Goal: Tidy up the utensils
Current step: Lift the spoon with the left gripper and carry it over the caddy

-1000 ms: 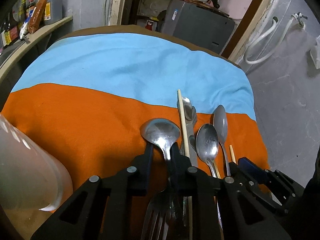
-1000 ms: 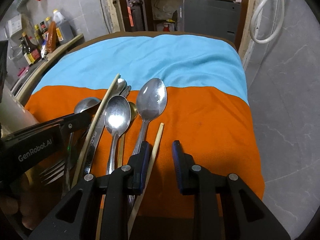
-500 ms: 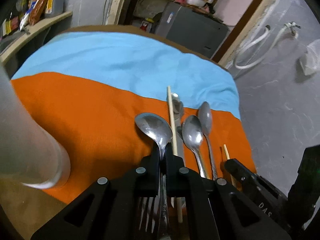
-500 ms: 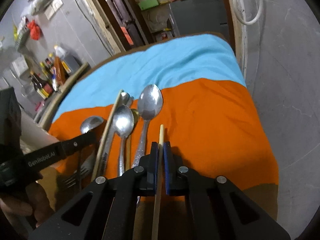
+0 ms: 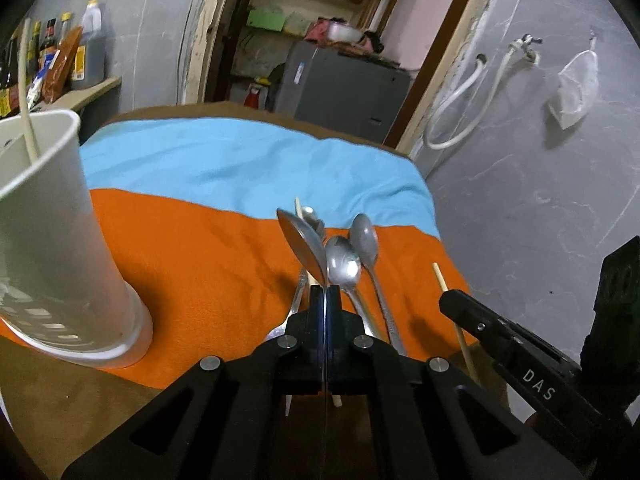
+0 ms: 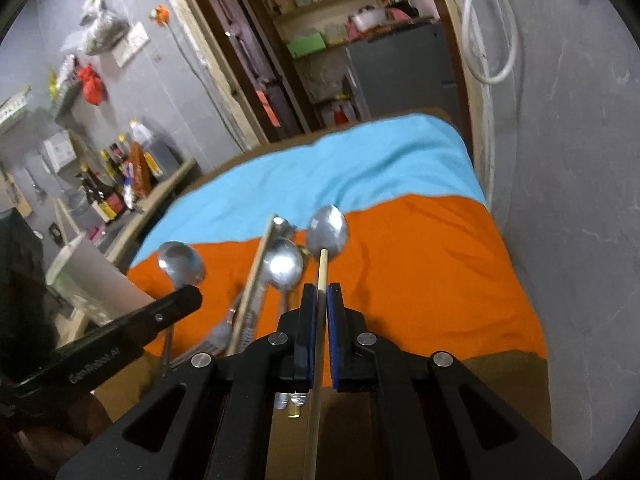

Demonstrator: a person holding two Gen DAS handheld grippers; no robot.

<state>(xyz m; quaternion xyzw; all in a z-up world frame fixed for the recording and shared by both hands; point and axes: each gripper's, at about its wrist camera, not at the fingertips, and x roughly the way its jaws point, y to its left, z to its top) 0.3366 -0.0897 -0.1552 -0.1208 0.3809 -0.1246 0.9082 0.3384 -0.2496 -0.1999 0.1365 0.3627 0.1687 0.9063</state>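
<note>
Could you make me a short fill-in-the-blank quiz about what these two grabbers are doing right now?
1. The left gripper is shut on a ____.
2. The right gripper is shut on a wooden ____.
3. The white cup already holds one ____.
4. The spoons on the table lie on the ____ cloth.

Missing: spoon; chopstick; chopstick; orange

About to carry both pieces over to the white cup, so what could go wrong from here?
1. The left gripper pinches the spoon by its thin handle, bowl far out front; it may swivel or slip.
2. The right gripper holds one chopstick mid-length; the long free ends could snag the spoons left on the orange cloth.
3. The cup is tall and already holds a chopstick; a bump could tip it.
</note>
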